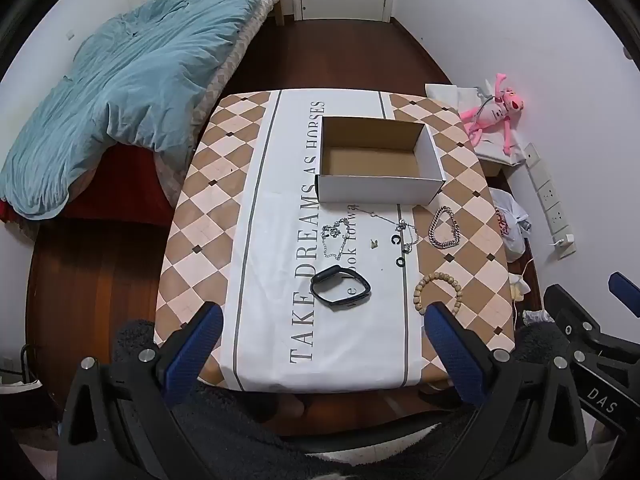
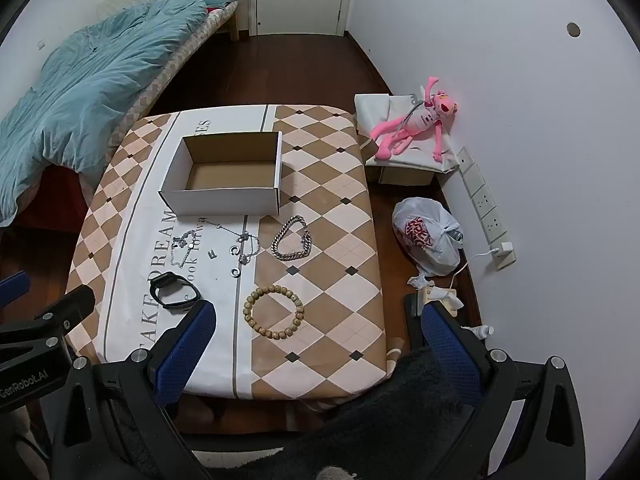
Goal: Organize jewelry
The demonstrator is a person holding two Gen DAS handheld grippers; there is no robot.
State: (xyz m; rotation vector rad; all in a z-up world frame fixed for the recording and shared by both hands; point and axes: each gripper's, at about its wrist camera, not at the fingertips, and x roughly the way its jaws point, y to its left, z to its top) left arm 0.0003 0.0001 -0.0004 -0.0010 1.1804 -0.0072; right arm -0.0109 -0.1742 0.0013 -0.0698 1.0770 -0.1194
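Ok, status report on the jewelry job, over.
Left gripper and right gripper both open, holding nothing. Box empty; wooden bead bracelet, silver chain bracelet on the table. Nothing in the way.

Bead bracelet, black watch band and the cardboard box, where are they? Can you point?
bead bracelet (image 2: pixel 273 311): right wrist view, on the beads of its near-left arc.
black watch band (image 1: pixel 325 281): left wrist view, on its dark face.
cardboard box (image 1: pixel 376 189): left wrist view, on its white front wall.

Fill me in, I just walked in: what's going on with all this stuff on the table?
A person holds two grippers over a table, about to sort jewelry. The left gripper and right gripper are both open and empty. The cardboard box holds nothing yet. In front of it lie a black watch band, a bead bracelet, a silver chain bracelet and thin chains.
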